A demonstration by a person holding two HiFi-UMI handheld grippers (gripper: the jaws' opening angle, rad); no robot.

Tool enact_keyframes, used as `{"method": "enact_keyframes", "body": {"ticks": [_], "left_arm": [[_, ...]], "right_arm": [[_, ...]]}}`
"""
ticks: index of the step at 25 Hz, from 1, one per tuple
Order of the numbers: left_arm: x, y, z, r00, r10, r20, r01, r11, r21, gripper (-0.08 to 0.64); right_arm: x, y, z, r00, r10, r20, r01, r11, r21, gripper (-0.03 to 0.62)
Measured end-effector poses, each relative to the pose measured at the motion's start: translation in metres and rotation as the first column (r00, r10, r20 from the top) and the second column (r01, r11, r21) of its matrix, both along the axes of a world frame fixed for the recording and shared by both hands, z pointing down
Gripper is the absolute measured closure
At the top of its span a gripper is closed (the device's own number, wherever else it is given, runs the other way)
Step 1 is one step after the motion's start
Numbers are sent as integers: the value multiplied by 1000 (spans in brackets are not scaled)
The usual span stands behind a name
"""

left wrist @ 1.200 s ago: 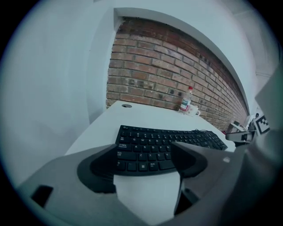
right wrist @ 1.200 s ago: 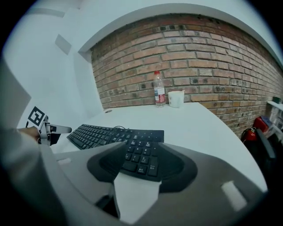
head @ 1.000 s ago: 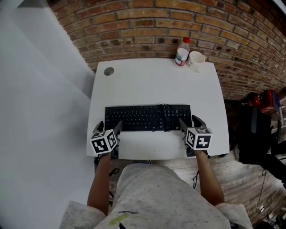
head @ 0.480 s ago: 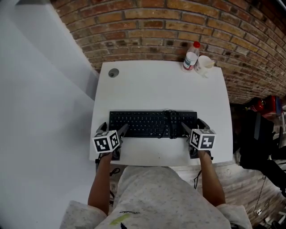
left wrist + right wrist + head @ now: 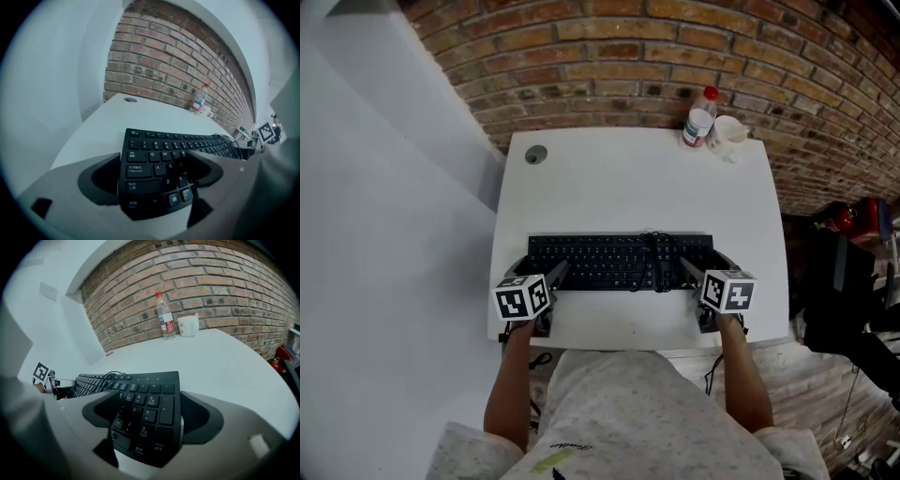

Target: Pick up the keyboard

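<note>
Obstacles: bottle [image 5: 699, 120], cup [image 5: 731, 134] (far corner)

On the keyboard [image 5: 150, 161] in front of me I read Tab, Caps Lock, Shift and Ctrl down its left edge, then Q, W, A, S, Z, X. Its number pad shows 2, 3, 5, 6, 9, a plus and Enter. The label on the bottle [image 5: 165, 319] is too small to read.

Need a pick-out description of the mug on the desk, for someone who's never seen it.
Find the white table by the brick wall and go to its far right corner. Two things stand there: a clear bottle with a red cap and, just right of it, the mug. The mug is the shorter, white, open-topped one.
</note>
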State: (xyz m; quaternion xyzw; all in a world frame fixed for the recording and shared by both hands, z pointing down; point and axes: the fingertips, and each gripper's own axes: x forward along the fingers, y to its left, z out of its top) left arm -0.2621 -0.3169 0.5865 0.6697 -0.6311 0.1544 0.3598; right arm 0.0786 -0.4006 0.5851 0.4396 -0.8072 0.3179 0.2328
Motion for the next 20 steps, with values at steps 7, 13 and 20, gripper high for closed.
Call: {"method": "enact_keyframes", "body": {"ticks": [7,13,20], "left_arm": [[1,1,0,1000,-7,8,7,1000,12,133],[0,4,-8,1000,-12,18,12,1000,26,132],[0,-2,-42,999,-18,44,13,994,107,132]], "right_arm": [[2,1,1,1000,19,2,-19,1000,-1,189],[0,-1,-7,1000,14,1,-14,1000,21,190],[0,-7,-37,999,12,32,-15,995,97,192]]}}
